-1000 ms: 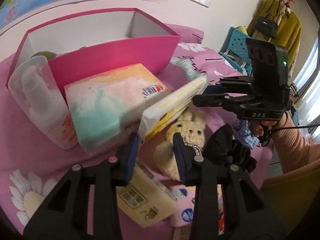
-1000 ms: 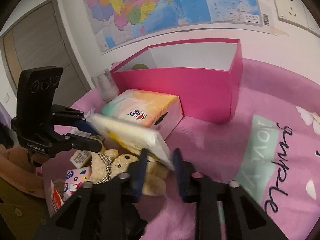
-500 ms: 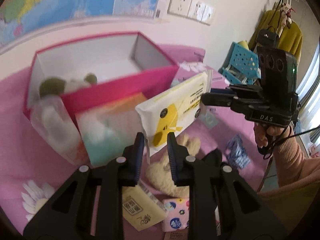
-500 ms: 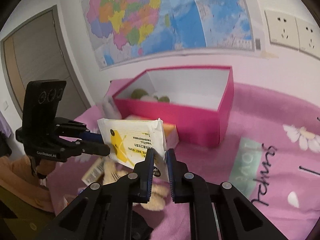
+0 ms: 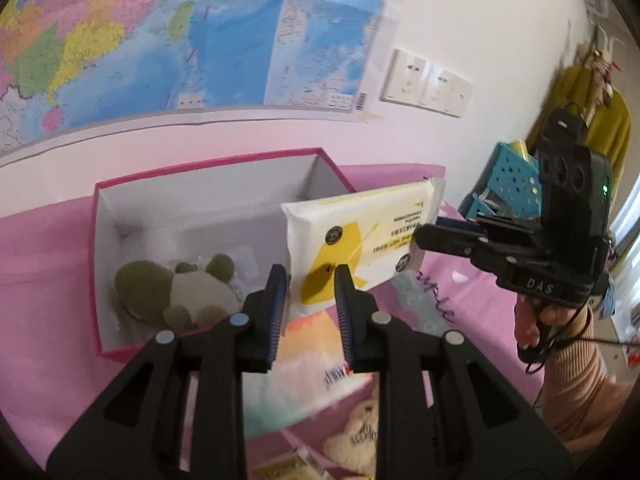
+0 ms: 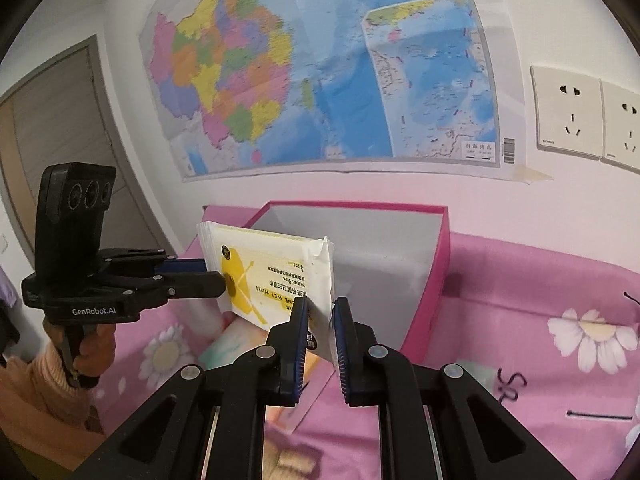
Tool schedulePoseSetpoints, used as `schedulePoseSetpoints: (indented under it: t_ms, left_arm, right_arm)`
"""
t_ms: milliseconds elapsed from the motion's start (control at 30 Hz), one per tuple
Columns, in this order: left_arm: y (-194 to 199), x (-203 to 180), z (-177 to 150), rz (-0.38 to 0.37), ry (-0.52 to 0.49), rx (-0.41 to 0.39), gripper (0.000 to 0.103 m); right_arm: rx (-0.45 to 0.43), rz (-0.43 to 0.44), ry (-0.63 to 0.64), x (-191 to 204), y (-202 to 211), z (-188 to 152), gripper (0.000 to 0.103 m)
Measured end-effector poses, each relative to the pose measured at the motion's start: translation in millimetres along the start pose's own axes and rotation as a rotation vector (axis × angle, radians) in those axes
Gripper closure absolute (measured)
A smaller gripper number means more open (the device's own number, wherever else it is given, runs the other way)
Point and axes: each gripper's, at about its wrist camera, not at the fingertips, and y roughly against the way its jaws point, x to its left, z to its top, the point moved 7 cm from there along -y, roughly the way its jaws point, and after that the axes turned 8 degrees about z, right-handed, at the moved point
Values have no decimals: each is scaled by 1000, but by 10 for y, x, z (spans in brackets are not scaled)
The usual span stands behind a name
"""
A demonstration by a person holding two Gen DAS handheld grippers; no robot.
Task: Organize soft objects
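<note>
wipes pack [image 5: 360, 240] lifted above box [image 5: 208, 216] | both fingers clamp its ends

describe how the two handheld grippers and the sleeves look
Both are black plastic with blue ribbed pads and silver pivot pins. The right gripper bears "DAS", a green light and a thin black cable; the left gripper reads "GenRobot.AI". Both carry triple-lens camera blocks. Sleeves are peach-pink ribbed knit.
</note>
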Motion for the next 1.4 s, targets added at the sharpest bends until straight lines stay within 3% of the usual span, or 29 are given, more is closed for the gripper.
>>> schedulePoseSetpoints:
  t_ms: [233,600,733,833,967,1133,1400]
  left_arm:
    - [-345,114,87,45,37,57,77]
    - [-741,139,15,73,57,182,77]
    - [-736,177,60,81,66,175,77]
    - [-626,188,88,85,59,142,77]
    - [-358,138,31,69,13,74,74]
    - [87,-55,-202,3,-75,-17,65]
    - [524,-180,-833,-63,-137,-23,63]
  right_arm:
    - [37,-19,-44,-200,-224,104,90]
    - [148,-99,-129,-500,-563,-3,87]
    - [162,-159,-115,-499,-601,31,75]
    - [113,-184,-103,-466,-483,92,68]
    - [65,-142,-81,-353,-281,68,67]
    - [66,-21,-45,-86,10,-184,60]
    - [130,137,-19,506,212,-767,58]
